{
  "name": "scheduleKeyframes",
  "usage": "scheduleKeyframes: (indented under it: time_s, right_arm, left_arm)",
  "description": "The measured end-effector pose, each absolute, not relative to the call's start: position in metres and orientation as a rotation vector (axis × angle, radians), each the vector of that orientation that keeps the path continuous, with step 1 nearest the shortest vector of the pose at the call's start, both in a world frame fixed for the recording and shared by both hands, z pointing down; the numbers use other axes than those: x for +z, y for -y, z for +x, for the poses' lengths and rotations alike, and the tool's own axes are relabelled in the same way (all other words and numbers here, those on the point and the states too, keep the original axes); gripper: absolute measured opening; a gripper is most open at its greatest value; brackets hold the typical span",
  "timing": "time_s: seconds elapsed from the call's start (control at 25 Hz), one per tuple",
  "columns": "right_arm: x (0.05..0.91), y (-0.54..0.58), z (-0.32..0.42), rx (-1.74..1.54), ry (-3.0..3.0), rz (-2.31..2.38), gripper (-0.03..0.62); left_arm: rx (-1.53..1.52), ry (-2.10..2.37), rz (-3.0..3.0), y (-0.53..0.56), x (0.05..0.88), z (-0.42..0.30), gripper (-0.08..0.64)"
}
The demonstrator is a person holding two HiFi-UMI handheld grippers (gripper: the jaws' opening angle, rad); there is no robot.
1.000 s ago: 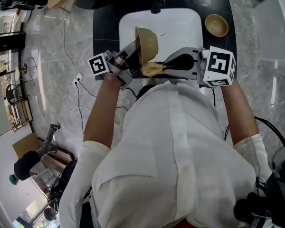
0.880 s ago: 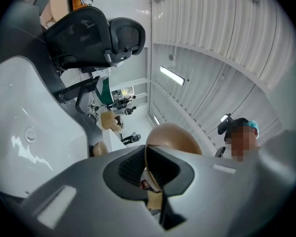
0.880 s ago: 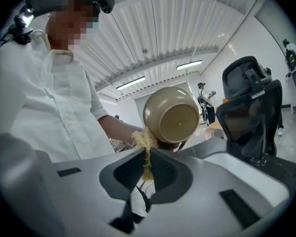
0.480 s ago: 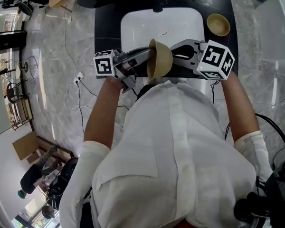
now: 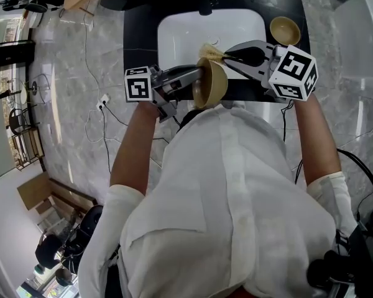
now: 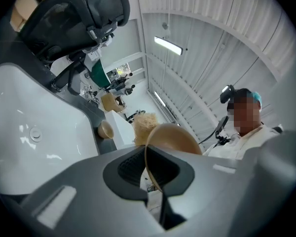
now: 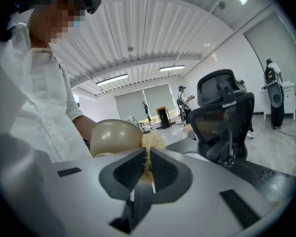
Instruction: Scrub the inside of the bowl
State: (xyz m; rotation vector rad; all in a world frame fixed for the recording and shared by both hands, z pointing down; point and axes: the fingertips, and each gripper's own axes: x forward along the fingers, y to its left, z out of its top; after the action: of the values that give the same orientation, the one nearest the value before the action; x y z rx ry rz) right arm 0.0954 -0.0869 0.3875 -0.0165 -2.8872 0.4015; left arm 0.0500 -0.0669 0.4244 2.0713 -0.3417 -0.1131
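Over sink (image 5: 180,33): left gripper (image 5: 198,79) clamped on tan bowl (image 5: 215,84) rim; right gripper (image 5: 229,56) pinches fibrous scrubber (image 5: 209,51) by bowl's far rim.

I see a tan round bowl (image 5: 211,83) and a straw-yellow fibrous scrubber (image 5: 209,51). The sink basin (image 5: 185,35) is white, its countertop (image 5: 140,42) black.

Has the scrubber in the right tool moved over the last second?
Yes. The scrubber, gripped in the right tool, has gone away from the person, from the near edge of the sink out over its basin, beyond the bowl.
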Motion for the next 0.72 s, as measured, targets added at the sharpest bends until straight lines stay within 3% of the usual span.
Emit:
scheduleKeyframes:
  time_s: [0.72]
  right_arm:
    - [0.329, 0.028, 0.110, 0.482, 3.078, -0.417, 0.026]
  left_arm:
    - [-0.346, 0.420, 1.926, 0.084, 0.426, 0.028, 0.015]
